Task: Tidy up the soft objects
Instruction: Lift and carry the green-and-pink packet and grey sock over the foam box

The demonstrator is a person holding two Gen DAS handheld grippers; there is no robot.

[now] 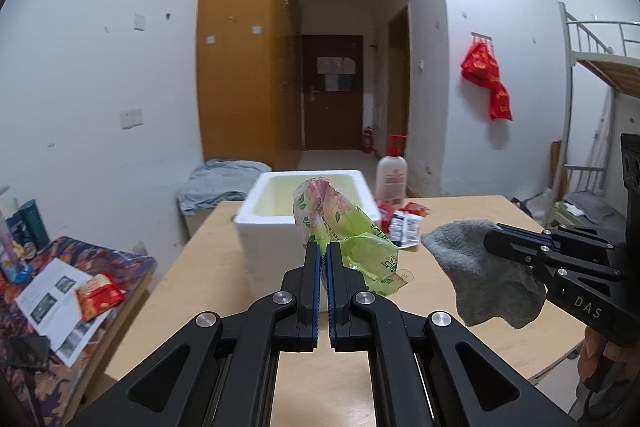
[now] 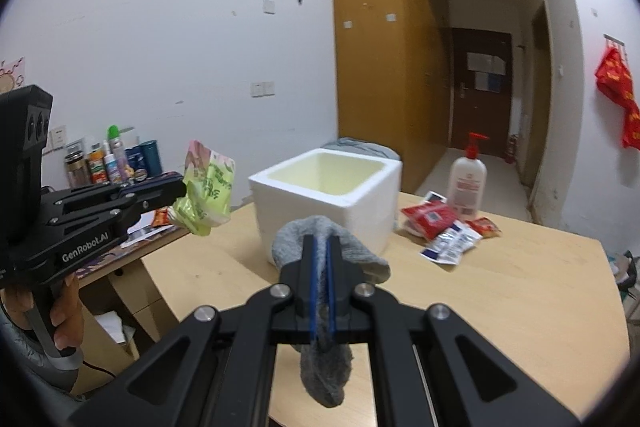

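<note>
My left gripper [image 1: 323, 247] is shut on a green and pink floral plastic pouch [image 1: 340, 227] and holds it in the air in front of the white foam box [image 1: 272, 223]. From the right wrist view the pouch [image 2: 208, 187] hangs left of the box [image 2: 340, 203], above the table's left edge. My right gripper [image 2: 321, 241] is shut on a grey sock [image 2: 320, 371], held above the wooden table [image 2: 500, 291] in front of the box. The sock [image 1: 480, 275] also shows at the right of the left wrist view. The box looks empty inside.
A white pump bottle [image 2: 466, 187] and red and blue sachets [image 2: 440, 227] lie behind and right of the box. A side table [image 1: 60, 291] at the left holds papers, a red snack pack and bottles. A bunk bed [image 1: 600, 59] stands at the right.
</note>
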